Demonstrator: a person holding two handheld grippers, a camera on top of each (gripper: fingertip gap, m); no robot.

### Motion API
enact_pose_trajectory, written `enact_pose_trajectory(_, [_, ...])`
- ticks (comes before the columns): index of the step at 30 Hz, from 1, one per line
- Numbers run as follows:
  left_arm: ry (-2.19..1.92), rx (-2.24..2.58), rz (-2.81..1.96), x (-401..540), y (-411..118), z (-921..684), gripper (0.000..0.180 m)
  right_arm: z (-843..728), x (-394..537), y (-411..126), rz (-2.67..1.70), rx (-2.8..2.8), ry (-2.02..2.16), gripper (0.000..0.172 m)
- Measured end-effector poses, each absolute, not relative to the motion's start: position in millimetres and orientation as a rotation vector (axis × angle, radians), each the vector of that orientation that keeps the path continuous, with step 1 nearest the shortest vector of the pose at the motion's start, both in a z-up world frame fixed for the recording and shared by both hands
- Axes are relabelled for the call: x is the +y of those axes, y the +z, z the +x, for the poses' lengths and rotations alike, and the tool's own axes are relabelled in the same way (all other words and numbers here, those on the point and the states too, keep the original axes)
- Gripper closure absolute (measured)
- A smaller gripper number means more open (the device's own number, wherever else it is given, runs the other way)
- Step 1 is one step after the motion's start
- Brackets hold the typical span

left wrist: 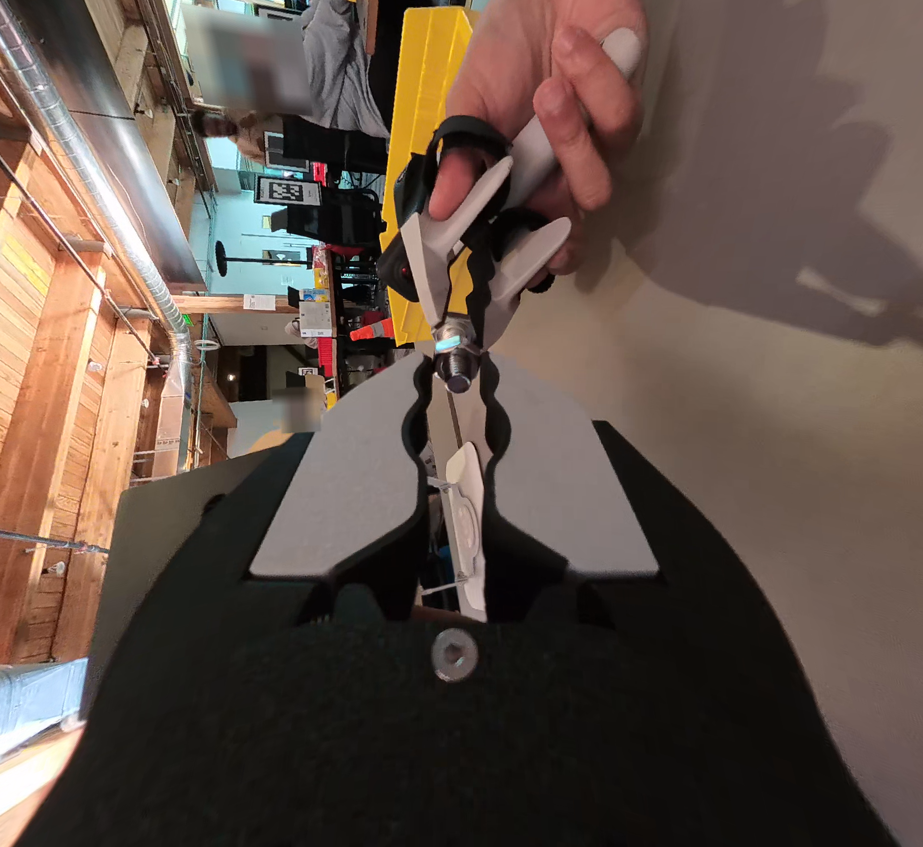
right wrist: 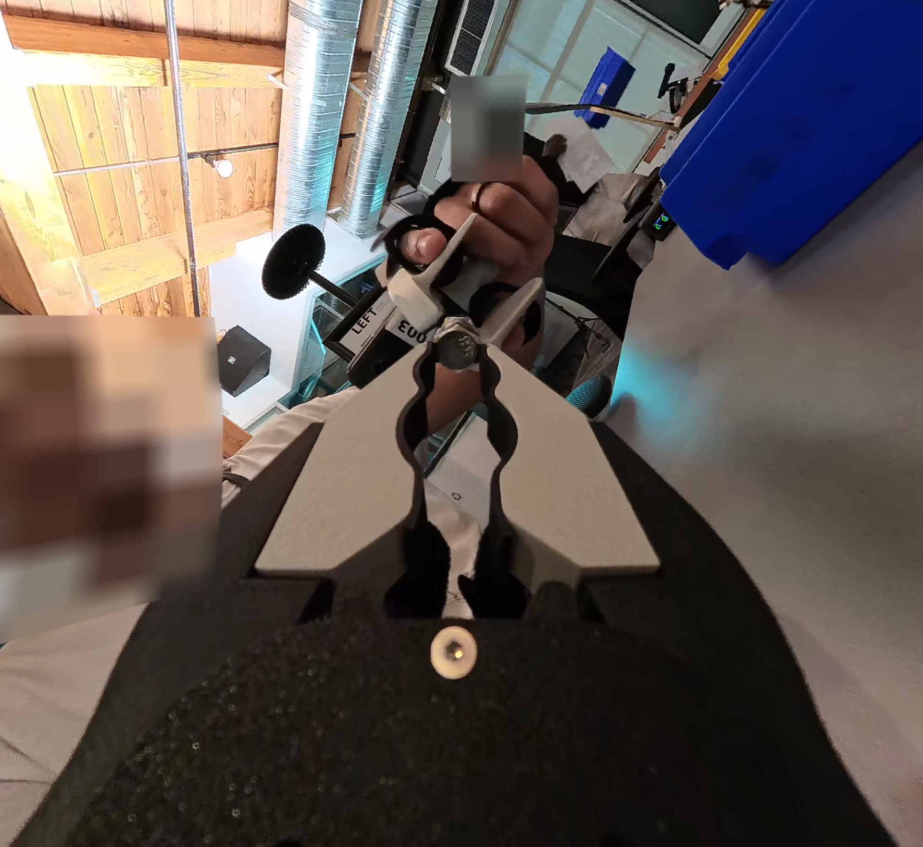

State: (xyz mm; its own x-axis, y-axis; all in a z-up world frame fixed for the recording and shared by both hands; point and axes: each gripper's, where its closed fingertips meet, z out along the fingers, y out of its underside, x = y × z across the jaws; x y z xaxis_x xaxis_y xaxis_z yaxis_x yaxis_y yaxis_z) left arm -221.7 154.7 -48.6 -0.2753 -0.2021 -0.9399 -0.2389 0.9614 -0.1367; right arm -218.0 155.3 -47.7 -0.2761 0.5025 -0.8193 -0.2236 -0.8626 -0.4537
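Note:
A steel bolt with a nut on its thread is held in the air between my two grippers, which face each other tip to tip. In the left wrist view the threaded end points at the camera, with the nut just behind it. My left gripper is shut around the nut and thread. In the right wrist view the hex bolt head sits between the pads of my right gripper, which is shut on it. The nut lies just behind the head, between the left gripper's white fingers.
A person's hand holds the right gripper and another hand holds the left one. A yellow bin and a blue bin stand on the pale table. An orange cone is far off. My left and right fingertips are right by each other.

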Motion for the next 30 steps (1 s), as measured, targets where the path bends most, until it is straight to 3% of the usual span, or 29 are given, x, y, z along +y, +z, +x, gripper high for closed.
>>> enact_pose_trajectory(6, [-0.367, 1.744, -0.815, 158.4, -44.0, -217.8, 0.163, -213.4, 160.2, -41.9, -1.49, -0.363, 2.055, 0.155])
enact_pose_trajectory(14, [-1.726, 1.066, -1.677, 159.8, -27.2, -211.3, 0.164, -207.8, 163.6, -31.3, -1.381, -0.562, 1.523, 0.155])
enact_pose_trajectory(17, [-1.971, 0.937, -1.757, 159.9, -30.5, -209.1, 0.164, -204.0, 166.5, -31.7, -1.394, -0.521, 1.557, 0.155])
enact_pose_trajectory(19, [-1.886, 1.018, -1.72, 160.3, -35.9, -208.7, 0.162, -202.6, 169.9, -34.0, -1.407, -0.484, 1.588, 0.156])
enact_pose_trajectory(23, [-1.384, 1.333, -1.546, 164.1, -52.3, -210.7, 0.109, -196.1, 175.8, -33.7, -1.407, -0.402, 1.661, 0.156])
enact_pose_trajectory(25, [-0.967, 1.482, -1.367, 176.4, -60.5, -217.1, 0.109, -193.9, 180.2, -38.8, -1.437, -0.37, 1.67, 0.156])
enact_pose_trajectory(30, [-0.217, 1.594, -0.913, 188.8, -45.5, -225.6, 0.135, -195.1, 185.4, -47.9, -1.484, -0.309, 1.721, 0.156])
